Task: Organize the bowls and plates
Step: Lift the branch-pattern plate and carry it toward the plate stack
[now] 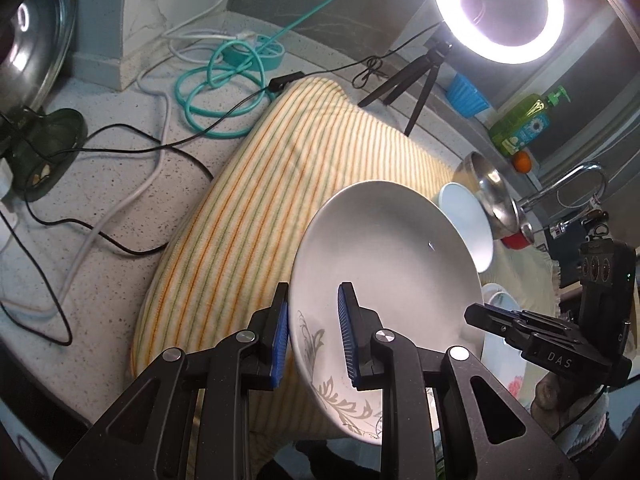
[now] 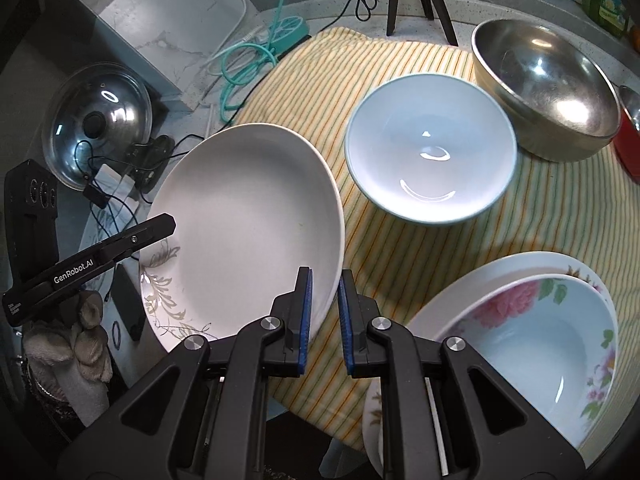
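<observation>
both grippers have the big white ceramic plate with the grey leaf pattern (image 2: 248, 216): the left gripper (image 1: 313, 334) is pinched on its patterned rim, the right gripper (image 2: 325, 316) is clamped nearly shut on the opposite edge, and the plate hangs tilted over the yellow striped cloth (image 2: 400, 264). ahead of the right gripper sits a pale blue bowl (image 2: 430, 152), a steel bowl (image 2: 548, 88) beyond it. just right of that gripper, a flowered bowl (image 2: 548, 344) rests in a stack of plates.

You're in a home kitchen. Beyond your right hand-held gripper (image 2: 324, 308) sit a steel bowl (image 2: 548, 88) and pot lid (image 2: 100, 120). Tap (image 1: 576, 180) and soap bottle (image 1: 524, 124) stand farther off.
</observation>
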### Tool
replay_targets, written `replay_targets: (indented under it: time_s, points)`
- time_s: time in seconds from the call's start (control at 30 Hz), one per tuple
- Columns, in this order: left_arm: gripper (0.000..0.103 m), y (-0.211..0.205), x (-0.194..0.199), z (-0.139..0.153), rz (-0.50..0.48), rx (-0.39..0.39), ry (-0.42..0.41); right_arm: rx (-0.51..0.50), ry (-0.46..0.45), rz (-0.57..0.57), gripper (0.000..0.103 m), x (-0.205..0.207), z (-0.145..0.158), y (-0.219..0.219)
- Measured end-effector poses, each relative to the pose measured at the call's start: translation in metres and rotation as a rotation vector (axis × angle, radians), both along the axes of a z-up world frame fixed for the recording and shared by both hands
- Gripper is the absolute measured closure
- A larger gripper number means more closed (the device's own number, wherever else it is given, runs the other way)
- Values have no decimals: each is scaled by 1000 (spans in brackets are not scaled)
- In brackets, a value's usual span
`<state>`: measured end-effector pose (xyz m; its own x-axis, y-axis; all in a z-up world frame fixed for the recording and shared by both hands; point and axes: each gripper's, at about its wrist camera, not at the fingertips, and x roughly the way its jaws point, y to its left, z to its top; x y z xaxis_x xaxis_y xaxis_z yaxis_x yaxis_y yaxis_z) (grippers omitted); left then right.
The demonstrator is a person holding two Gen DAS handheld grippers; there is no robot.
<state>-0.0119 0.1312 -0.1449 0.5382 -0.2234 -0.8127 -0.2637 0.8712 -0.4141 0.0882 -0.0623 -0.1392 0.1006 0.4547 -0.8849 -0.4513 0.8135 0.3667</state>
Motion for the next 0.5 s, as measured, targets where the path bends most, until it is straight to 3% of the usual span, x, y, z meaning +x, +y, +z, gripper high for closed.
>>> replay_targets:
  time_s: [0.5]
  points:
    - [82, -63, -6, 26, -56, -25, -58, 23, -40, -22, 90, -14, 41, -71]
